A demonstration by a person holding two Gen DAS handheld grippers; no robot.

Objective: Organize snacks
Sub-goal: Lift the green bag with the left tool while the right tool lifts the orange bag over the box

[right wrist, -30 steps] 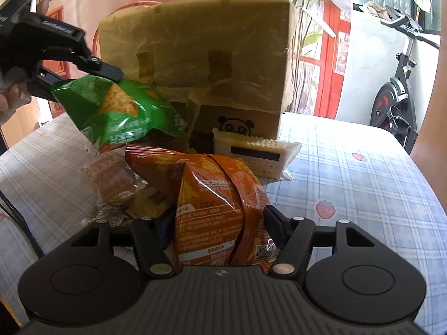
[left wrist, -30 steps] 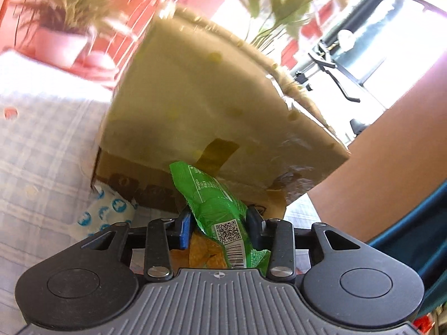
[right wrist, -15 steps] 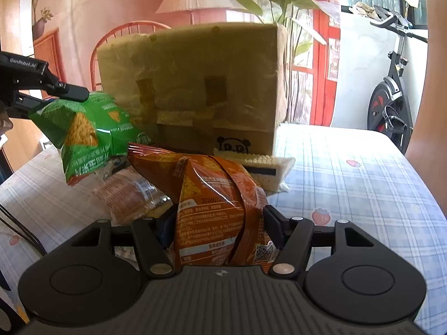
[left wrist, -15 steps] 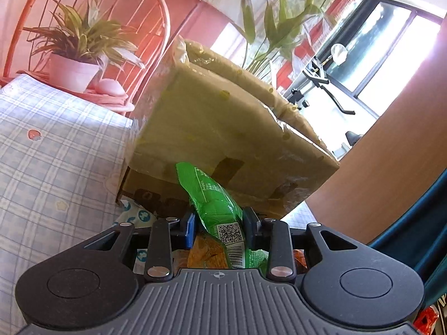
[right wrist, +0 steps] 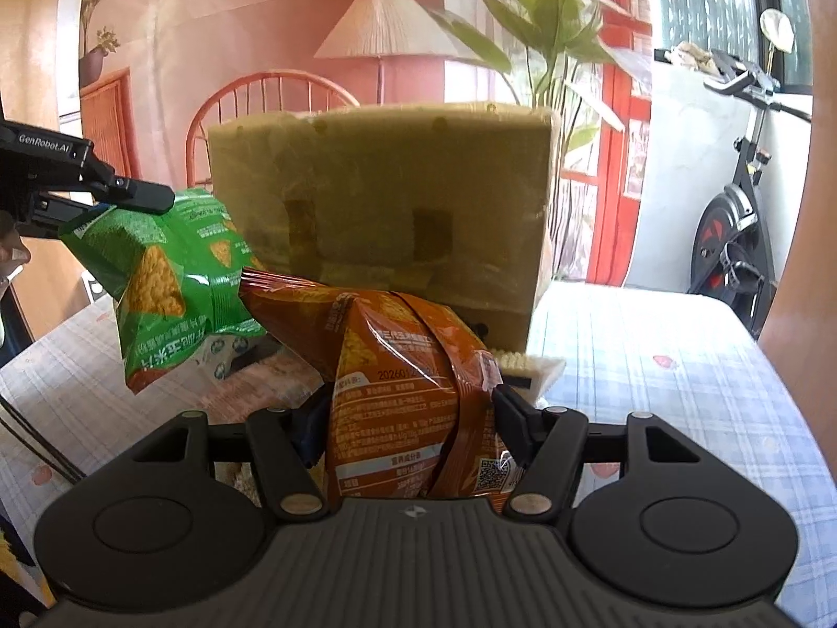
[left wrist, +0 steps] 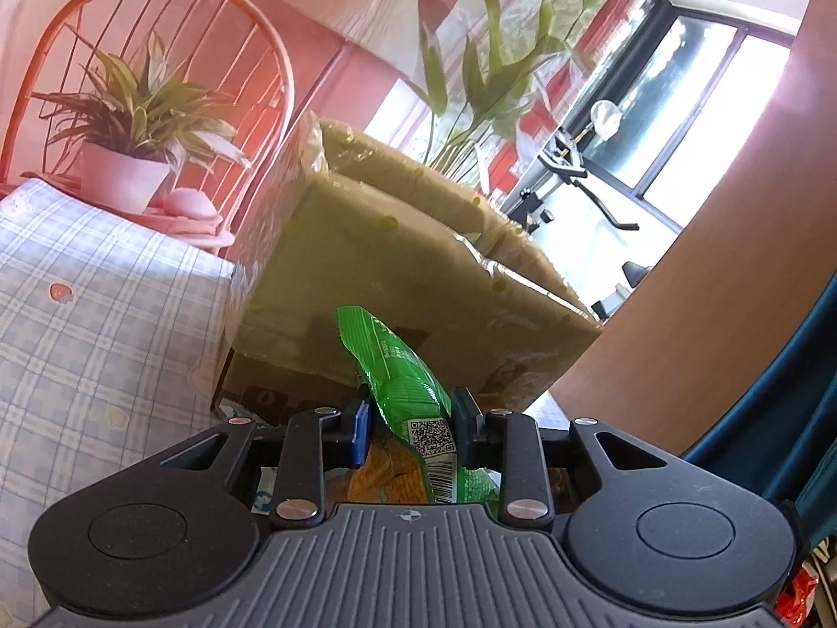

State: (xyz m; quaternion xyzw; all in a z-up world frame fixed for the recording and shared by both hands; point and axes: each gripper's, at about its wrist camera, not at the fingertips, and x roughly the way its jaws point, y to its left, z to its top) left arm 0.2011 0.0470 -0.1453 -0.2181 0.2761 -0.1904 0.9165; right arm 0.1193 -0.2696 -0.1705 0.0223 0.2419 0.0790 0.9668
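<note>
Pink walls, a floor lamp [right wrist: 384,26] and a leafy plant backed the table [right wrist: 654,361] with its checked cloth, and one big cardboard box [right wrist: 382,199] stood toward the far edge. Two chip bags were up in the air. The right gripper [right wrist: 413,413] pinched the orange bag [right wrist: 397,366] in front of the box, jaws fairly wide around its bulk. The left gripper [left wrist: 410,413] was clamped tight on the top of the green bag [right wrist: 167,272], which hung just left of the orange one. Neither bag had reached the box, so sorting looked barely begun. At least three more packets lay at the box's foot: one pale cracker pack [right wrist: 528,371], one pinkish wrapper [right wrist: 272,382], one blue-and-white packet [right wrist: 225,361].
</note>
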